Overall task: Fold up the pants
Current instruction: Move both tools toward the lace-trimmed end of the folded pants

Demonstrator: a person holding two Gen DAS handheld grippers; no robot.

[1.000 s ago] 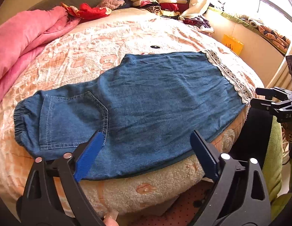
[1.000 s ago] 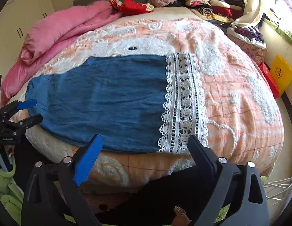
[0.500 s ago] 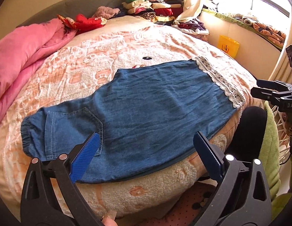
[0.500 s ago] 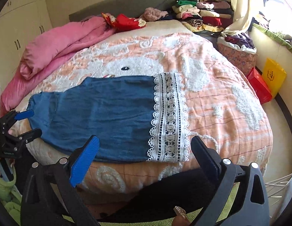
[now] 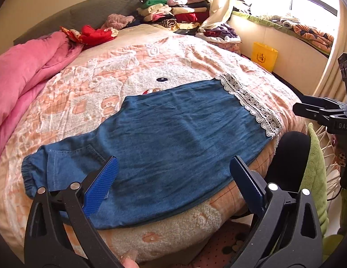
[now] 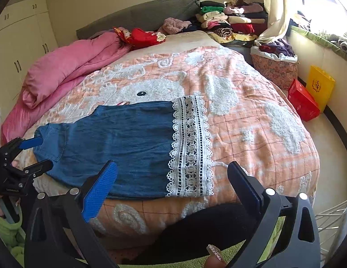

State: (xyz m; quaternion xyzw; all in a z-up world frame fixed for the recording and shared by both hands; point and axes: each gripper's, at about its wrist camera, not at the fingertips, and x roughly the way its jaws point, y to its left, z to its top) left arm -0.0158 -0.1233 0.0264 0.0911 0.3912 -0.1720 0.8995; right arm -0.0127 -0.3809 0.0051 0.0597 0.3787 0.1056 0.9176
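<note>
Blue denim pants [image 5: 173,143] lie flat near the front edge of the bed, folded lengthwise, waistband at the left and white lace hem [image 5: 251,102] at the right. They also show in the right wrist view [image 6: 128,147], with the lace hem [image 6: 189,147] in the middle. My left gripper [image 5: 173,178] is open and empty, held above the front edge near the waistband end. My right gripper [image 6: 171,183] is open and empty, held above the front edge near the lace hem. Neither touches the pants.
The bed has an orange and white fleece blanket [image 6: 251,111]. A pink quilt [image 6: 68,67] lies along its left side. Stacked folded clothes [image 6: 227,20] sit at the head. A yellow bag [image 6: 320,87] and red bag [image 6: 303,102] stand on the floor at the right.
Both grippers have pulled back and up from the bed, so the pants look smaller and farther away. Both stay open. The pants have not moved.
</note>
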